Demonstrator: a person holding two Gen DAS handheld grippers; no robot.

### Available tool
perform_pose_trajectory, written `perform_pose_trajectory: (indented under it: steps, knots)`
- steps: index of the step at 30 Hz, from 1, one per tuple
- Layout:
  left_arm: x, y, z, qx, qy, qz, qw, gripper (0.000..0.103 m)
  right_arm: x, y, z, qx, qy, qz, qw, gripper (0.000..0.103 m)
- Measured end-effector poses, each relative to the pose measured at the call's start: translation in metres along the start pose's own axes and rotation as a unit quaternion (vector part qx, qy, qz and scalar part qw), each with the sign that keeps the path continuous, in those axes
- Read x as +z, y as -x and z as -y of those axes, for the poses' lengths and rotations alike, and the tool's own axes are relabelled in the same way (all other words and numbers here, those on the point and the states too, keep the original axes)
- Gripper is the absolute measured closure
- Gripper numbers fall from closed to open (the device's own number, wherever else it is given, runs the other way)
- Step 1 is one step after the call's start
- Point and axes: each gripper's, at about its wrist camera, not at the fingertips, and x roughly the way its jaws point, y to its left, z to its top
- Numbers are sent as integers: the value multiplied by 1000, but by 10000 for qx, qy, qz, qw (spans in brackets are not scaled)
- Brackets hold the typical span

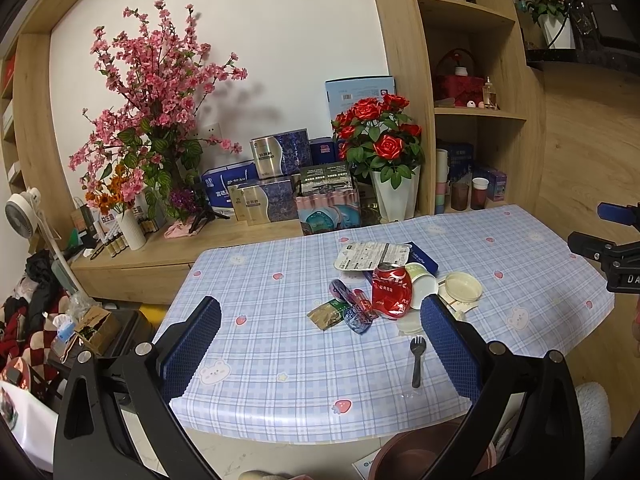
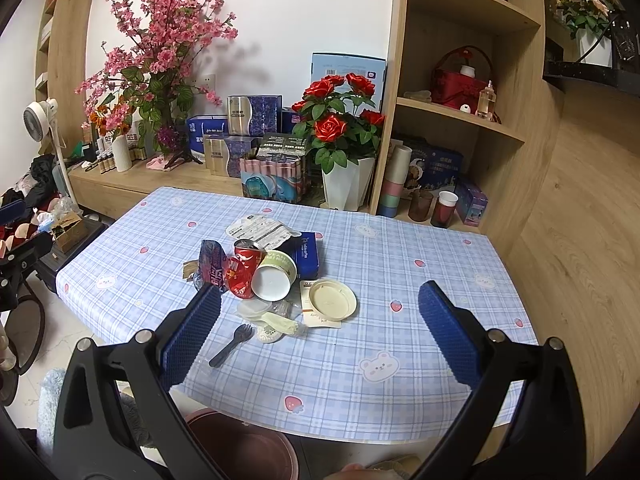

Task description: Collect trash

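Observation:
A heap of trash lies mid-table: a crushed red can (image 1: 391, 290) (image 2: 242, 268), a paper cup on its side (image 1: 421, 284) (image 2: 274, 277), a cream lid (image 1: 463, 286) (image 2: 332, 298), snack wrappers (image 1: 352, 309) (image 2: 212, 262), a blister card (image 1: 370, 257) (image 2: 259, 230), a dark blue box (image 2: 306, 256) and a black plastic fork (image 1: 417, 361) (image 2: 232, 345). My left gripper (image 1: 320, 338) hovers open above the table's near edge, nothing between its fingers. My right gripper (image 2: 319, 330) is also open and empty, short of the lid.
A dark red bin (image 1: 420, 456) (image 2: 244, 446) stands on the floor under the table's near edge. Beyond the checked tablecloth (image 1: 260, 280) (image 2: 400, 248) a low shelf holds boxes, a rose pot (image 1: 394, 196) (image 2: 348, 188) and pink blossom branches. Clutter fills the floor at left.

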Motion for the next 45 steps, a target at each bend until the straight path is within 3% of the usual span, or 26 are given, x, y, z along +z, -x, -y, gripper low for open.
perform_pose_trajectory:
  steps: [37, 45]
  knots:
    - [-11, 2, -1, -10, 2, -35, 10000, 5, -4, -5, 2, -10, 2, -6, 10000, 6]
    - [-29, -12, 2, -146, 55, -154, 9998, 5, -12, -8, 3, 90, -178, 27, 9998, 6]
